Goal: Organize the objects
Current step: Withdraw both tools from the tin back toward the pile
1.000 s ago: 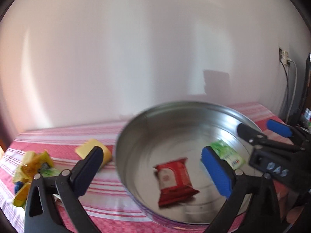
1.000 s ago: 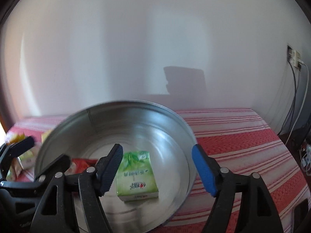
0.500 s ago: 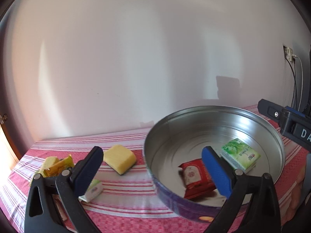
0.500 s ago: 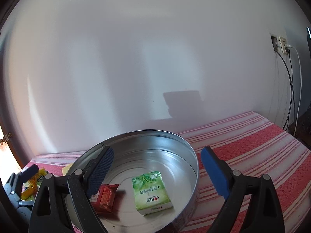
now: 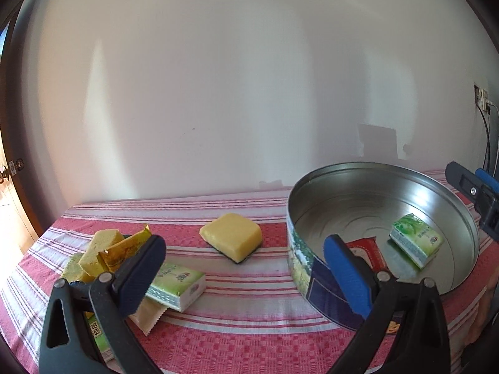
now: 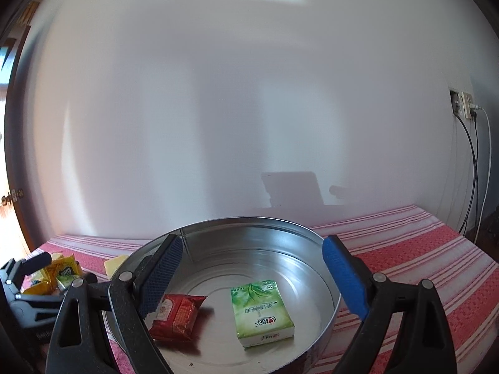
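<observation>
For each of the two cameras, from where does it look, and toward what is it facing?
Left wrist: sits on the left gripper, open, facing the sponge, a loose tissue pack and wrappers on the striped cloth; the right gripper shows at the edge.
Right wrist: sits on the right gripper, open over the tin; the left gripper shows.
Shared: tin, red packet, green tissue pack.

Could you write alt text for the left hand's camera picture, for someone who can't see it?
A round metal tin on a red striped tablecloth holds a green tissue pack and a red packet. Left of it lie a yellow sponge, another green tissue pack and yellow wrappers; the open left gripper holds nothing.
</observation>
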A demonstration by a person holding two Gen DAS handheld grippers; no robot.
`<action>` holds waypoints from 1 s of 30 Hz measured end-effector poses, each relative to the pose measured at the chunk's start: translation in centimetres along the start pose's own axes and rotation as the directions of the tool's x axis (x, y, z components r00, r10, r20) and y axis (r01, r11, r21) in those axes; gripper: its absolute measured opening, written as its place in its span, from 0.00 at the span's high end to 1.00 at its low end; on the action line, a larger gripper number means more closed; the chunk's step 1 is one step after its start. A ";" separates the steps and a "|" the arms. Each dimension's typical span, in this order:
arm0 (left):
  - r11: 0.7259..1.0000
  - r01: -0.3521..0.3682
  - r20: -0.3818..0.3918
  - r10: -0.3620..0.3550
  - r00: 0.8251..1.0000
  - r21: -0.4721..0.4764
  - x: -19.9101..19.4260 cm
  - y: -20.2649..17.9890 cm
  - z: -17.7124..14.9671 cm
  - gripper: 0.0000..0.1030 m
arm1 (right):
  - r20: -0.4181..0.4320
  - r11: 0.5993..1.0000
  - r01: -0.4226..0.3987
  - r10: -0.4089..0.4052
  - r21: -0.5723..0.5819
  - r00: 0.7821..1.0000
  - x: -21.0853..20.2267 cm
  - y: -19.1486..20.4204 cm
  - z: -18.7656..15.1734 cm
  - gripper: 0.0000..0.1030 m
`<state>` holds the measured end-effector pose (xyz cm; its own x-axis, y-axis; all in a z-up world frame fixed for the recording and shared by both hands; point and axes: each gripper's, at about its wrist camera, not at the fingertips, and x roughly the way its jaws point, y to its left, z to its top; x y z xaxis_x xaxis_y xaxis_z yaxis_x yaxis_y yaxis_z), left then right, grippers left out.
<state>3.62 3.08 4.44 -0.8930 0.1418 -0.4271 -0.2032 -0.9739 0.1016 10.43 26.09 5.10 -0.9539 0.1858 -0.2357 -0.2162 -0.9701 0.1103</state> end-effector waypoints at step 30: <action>0.987 -0.038 -0.180 0.010 0.984 -0.155 2.2 14.4 -3.9 0.01 | -0.051 0.989 -0.101 0.096 -0.107 0.994 -1.8 9.5 -1.8 0.10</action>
<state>0.23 -11.33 1.48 -0.8079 0.0979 -0.5811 -0.1040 -0.9943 -0.0229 10.44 16.28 4.86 -0.9585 0.0834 -0.2727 -0.0948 -0.9951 0.0292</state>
